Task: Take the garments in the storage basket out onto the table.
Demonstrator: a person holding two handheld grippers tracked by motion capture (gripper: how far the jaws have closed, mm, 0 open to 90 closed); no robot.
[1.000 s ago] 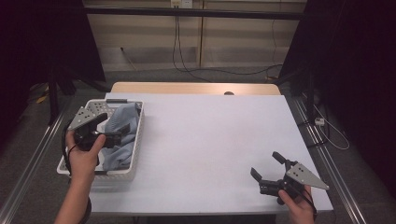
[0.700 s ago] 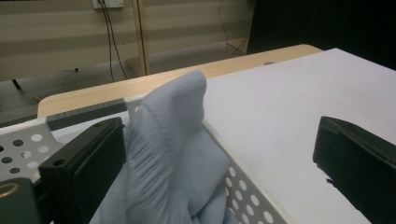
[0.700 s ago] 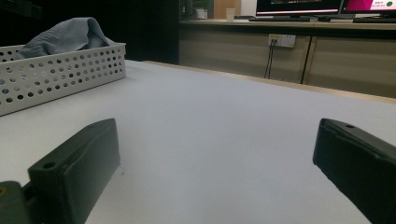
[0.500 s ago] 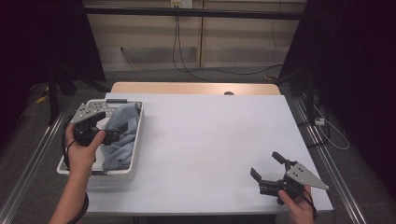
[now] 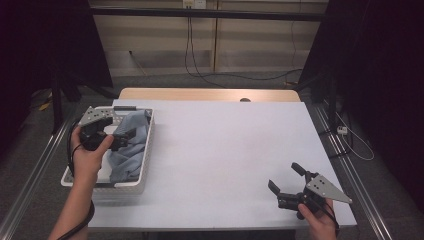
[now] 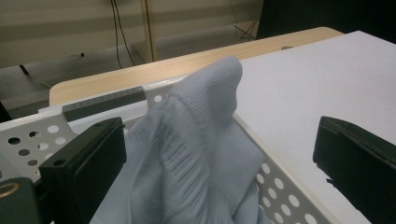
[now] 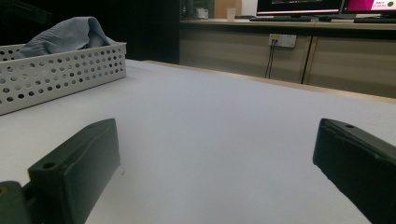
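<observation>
I see the pale blue cloth (image 5: 131,145) bunched in the white perforated basket (image 5: 142,172) at nine o'clock on the white table (image 5: 225,145). Its lower folds are hidden by the basket walls and, in the high view, partly by my left gripper (image 5: 117,136), so I cannot tell how much cloth lies underneath. In the left gripper view the cloth (image 6: 196,154) rises as a ridged peak between the spread jaws, closer to the left one; whether it touches either jaw I cannot tell. The basket (image 6: 280,191) rim runs beneath the right jaw, with the table edge just beyond at twelve o'clock. The table's middle is open. My right gripper (image 5: 290,182) sits at five o'clock, well apart, near the front edge, jaws spread wide over bare table.
</observation>
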